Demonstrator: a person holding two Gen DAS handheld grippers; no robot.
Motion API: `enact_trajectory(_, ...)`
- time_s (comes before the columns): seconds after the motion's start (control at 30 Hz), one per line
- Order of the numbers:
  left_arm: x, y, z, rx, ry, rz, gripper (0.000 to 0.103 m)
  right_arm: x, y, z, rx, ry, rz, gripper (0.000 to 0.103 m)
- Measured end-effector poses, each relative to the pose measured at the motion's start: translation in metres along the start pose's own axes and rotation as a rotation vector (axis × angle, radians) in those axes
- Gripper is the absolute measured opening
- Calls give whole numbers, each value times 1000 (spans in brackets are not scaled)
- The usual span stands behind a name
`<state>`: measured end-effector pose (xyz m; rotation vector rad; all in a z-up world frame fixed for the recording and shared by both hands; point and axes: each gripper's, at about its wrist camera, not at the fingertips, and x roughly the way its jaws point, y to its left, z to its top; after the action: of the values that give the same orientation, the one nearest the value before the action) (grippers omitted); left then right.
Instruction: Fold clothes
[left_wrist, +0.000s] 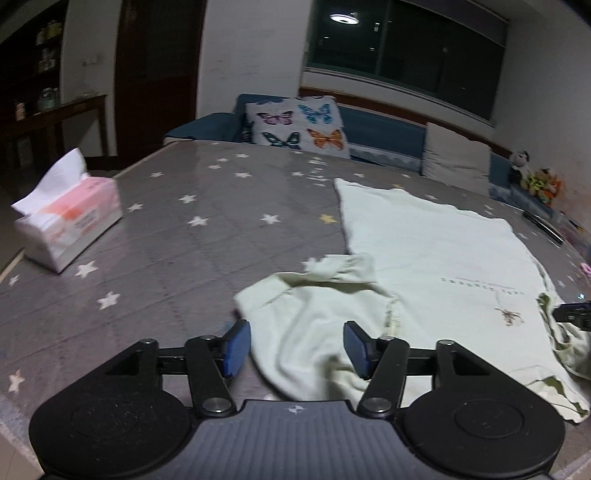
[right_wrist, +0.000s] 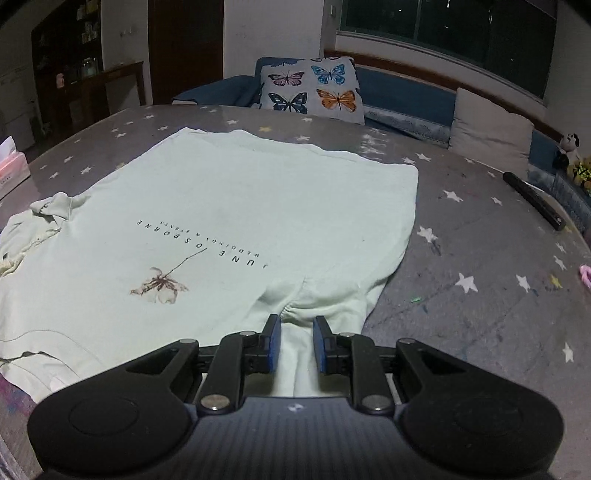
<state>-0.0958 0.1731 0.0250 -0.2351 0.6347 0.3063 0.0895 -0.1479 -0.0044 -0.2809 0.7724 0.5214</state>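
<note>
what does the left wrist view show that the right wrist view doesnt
Only the left wrist view: the left gripper, open over the crumpled sleeve, the whole tissue box and the ceiling lamp's reflection. Only the right wrist view: the right gripper astride a bunched fold, and readable JUNE OSBORNE print. Both: the pale green t-shirt, star tablecloth, butterfly pillow.

Pale green printed T-shirt (right_wrist: 229, 206): near hem runs behind the right gripper's body.
Pink-and-white tissue pack (right_wrist: 13, 166): cut by left edge.
Small grey print line (left_wrist: 476, 287): too small to read.
</note>
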Motion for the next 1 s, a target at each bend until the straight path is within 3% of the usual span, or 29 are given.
enact_trajectory(0.23, 21, 14, 0, -76, 37, 11, 61, -22, 26, 7, -46, -46, 70, 21)
enact_trajectory(0.3, 25, 17, 0, -92, 44, -1, 52, -24, 37, 10, -72, -52, 104, 26)
enact_trajectory(0.37, 26, 19, 0, -101, 39, -17, 29, -25, 50, 14, -96, -56, 140, 26)
enact_trajectory(0.47, 25, 23, 3, -130, 27, -52, 8, -23, 69, 21, -123, -53, 192, 26)
enact_trajectory(0.63, 4, 16, 16, -119, -54, -133, 3, -17, 101, 32, -172, -55, 243, 26)
enact_trajectory(0.83, -23, -23, 21, 16, -111, -281, 3, -10, 116, 44, -167, -46, 280, 26)
enact_trajectory(0.9, -26, -25, 14, 39, -96, -271, 4, -9, 119, 47, -161, -44, 286, 26)
enact_trajectory(1.0, -21, -13, 7, 13, -64, -182, 8, -9, 120, 49, -159, -43, 308, 26)
